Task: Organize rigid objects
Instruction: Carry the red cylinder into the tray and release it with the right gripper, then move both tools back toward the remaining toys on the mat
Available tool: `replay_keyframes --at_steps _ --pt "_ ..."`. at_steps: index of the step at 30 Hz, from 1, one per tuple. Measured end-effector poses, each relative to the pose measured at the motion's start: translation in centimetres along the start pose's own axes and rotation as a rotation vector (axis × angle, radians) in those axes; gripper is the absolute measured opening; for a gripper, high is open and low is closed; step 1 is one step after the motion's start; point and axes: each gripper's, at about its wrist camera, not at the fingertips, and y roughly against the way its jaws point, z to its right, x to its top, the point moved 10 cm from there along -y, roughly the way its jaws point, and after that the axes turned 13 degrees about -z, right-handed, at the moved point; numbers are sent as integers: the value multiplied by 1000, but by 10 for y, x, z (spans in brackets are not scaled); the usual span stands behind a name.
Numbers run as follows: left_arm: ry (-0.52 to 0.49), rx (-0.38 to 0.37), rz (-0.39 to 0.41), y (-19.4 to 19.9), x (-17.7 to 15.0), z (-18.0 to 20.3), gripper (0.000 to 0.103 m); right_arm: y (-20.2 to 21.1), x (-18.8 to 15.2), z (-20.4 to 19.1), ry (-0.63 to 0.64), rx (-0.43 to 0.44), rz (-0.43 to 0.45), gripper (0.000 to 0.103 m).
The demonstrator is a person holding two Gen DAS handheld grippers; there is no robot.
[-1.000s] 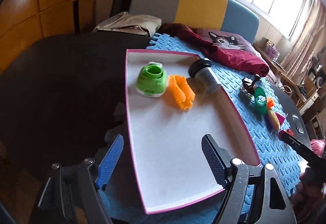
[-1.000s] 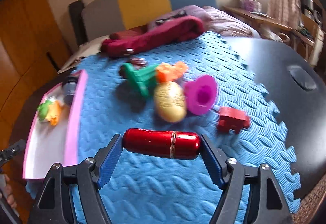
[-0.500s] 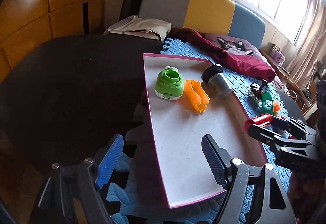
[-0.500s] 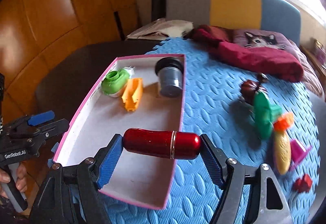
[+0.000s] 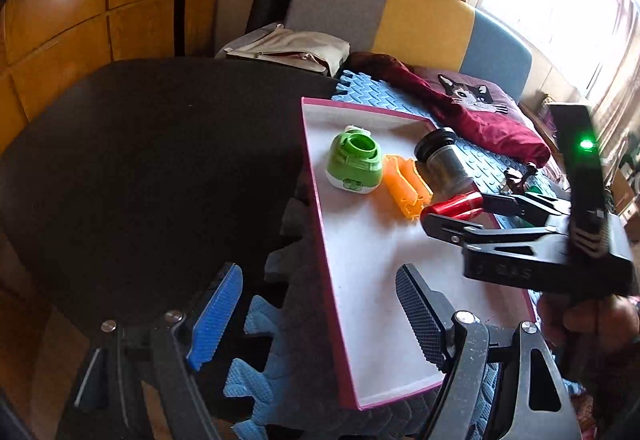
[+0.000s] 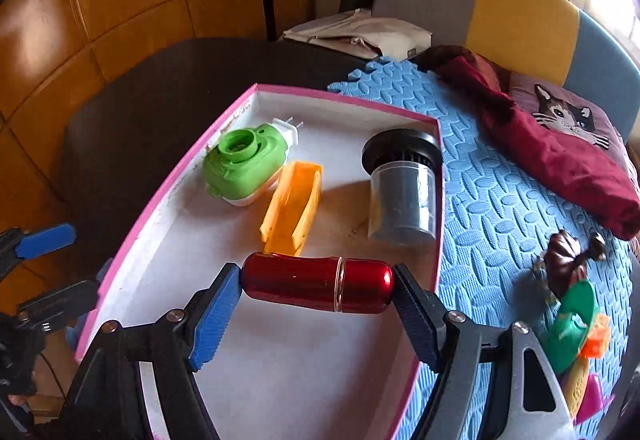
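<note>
Jaws of right gripper clamped end-to-end on red metal cylinder, held crosswise just above the white floor of the pink-rimmed tray. Jaws of left gripper apart, nothing between — hovering over near-left corner of tray, one finger over the dark surface, the other over the tray floor.

Inside tray, far end: green plug-in device w/ white prongs, next to left rim. Orange clip-like piece just right of it, touching or nearly so. Clear jar w/ black lid on its side against right rim, lid toward far end. Red cylinder sits just in front of the orange piece in right-wrist view; contact w/ it — can't tell.

Tray on blue foam mat. On mat, right of tray, well apart from it: dark brown figure, green toy, small orange bit, plus yellow and magenta items at frame edge, partly hidden. Maroon cloth across far side of mat.

Left-wrist view: right gripper coming in from the right, a hand on its grip, green light lit on its body.
</note>
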Motion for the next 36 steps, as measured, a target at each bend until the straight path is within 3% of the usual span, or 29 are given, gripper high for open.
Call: replay_keyframes --at_steps 4,13,28,36 --pt "12 3 -1 0 -2 -6 80 -8 0 7 -38 11 -22 77" --pt "-5 6 6 3 -3 0 80 29 -18 12 -103 61 73 77" --pt "-83 10 10 8 -6 33 83 66 -69 44 -211 50 149 77" --pt "-143 9 14 11 -7 56 85 85 -89 82 -286 14 185 77"
